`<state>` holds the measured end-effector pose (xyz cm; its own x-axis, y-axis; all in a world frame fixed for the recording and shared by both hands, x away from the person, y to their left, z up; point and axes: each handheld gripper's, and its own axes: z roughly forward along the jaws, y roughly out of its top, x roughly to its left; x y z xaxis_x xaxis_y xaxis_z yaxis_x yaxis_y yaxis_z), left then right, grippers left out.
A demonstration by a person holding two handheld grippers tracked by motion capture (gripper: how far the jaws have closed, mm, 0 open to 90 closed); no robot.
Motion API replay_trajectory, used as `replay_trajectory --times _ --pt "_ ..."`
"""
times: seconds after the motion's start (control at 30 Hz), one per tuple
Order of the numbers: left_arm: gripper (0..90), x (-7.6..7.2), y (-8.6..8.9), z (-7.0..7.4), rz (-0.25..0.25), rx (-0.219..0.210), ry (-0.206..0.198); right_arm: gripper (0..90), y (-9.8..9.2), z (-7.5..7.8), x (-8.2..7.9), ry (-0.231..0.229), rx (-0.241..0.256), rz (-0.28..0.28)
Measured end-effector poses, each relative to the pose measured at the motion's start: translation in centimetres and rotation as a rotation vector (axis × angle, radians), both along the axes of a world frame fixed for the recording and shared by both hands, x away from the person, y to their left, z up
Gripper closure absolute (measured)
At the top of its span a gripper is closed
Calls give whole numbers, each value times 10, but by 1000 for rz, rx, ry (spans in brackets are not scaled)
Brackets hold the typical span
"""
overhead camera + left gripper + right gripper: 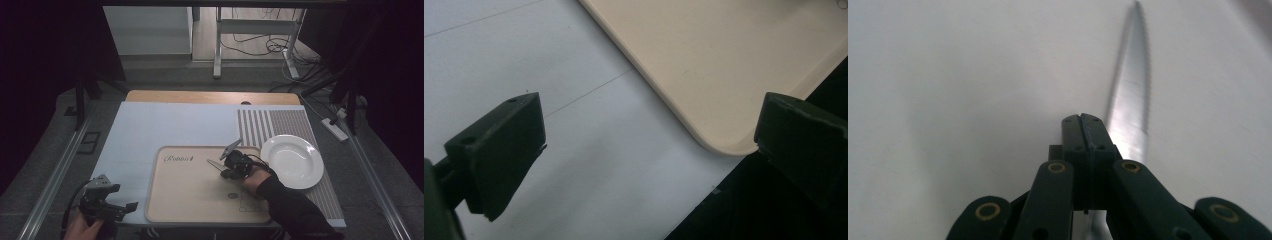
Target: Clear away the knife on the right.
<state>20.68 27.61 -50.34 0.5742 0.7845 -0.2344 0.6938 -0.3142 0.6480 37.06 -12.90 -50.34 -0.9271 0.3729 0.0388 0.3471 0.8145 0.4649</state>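
A dim room with a grey floor, metal frame legs and loose cables lies beyond the counter, whose wooden top is covered by a pale blue sheet and a striped mat on its right side. A beige tray sits at the near edge, a white plate beside its right edge. The right gripper, jaws pressed together, rests on the tray beside a serrated knife; whether it grips the knife is unclear. The left gripper hangs wide open and empty over the tray's near left corner.
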Motion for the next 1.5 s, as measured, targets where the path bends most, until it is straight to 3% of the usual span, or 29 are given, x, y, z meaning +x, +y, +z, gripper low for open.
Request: replay_trajectory --times 0.33,0.7,1.5 --pt "12 0 -1 0 1 4 1 900 -31 1 11 -4 9 -94" --pt "12 0 -1 0 1 9 3 900 -51 2 9 26 23 -125" --pt "13 0 -2 0 3 9 4 900 -96 4 -1 43 41 -217"
